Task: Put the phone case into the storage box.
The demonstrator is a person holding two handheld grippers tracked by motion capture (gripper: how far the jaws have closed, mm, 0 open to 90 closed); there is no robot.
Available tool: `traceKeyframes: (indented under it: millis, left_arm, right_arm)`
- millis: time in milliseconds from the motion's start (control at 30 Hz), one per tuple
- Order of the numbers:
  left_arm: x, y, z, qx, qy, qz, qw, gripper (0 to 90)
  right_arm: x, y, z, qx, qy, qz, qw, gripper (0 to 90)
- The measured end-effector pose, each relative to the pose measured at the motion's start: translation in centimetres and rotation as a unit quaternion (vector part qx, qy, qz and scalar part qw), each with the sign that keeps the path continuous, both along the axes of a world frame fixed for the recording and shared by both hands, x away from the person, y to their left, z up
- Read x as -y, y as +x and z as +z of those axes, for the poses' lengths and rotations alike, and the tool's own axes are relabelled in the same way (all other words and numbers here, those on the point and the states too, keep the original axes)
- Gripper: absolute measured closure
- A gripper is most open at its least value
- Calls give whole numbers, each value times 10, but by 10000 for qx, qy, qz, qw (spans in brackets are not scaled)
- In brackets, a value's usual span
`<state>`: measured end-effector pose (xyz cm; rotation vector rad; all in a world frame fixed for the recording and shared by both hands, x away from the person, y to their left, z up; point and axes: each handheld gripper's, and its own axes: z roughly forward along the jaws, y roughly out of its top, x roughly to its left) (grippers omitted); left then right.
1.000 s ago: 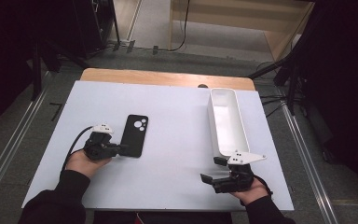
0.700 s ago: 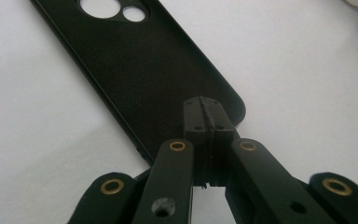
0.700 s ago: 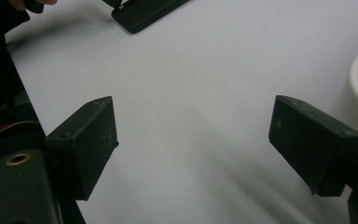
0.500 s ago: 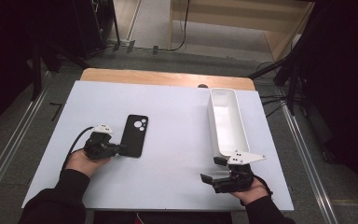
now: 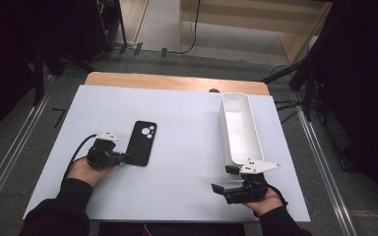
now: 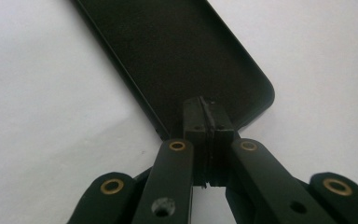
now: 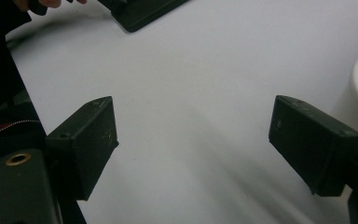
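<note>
White counter (image 5: 177,123) bearing everything; long white bin (image 5: 240,129) along its right side, empty inside as far as visible. Black phone case (image 5: 142,142) flat on the counter well left of the bin, camera cut-outs at its far end. Left gripper (image 5: 123,158) at the case's near edge, jaws pinched tight on that edge, so the grasp looks made. Right gripper (image 5: 225,179) just beside the bin's near end, jaws spread wide, nothing between them. Judged from this: pick-up secured, case not yet lifted clear, carry toward the bin and drop still left, if the bin is the goal. No brand, label or readable writing anywhere on case, bin or counter.
</note>
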<state>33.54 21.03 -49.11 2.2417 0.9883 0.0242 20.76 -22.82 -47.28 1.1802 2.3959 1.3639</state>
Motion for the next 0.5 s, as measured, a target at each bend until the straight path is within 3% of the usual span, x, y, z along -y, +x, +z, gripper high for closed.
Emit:
traceKeyframes:
  millis: [500]
  left_arm:
    - [-25, 8, 2, 27, 41, 427, 9991, 888]
  right_arm:
    - [-1, 0, 0, -20, 16, 14, 10000, 138]
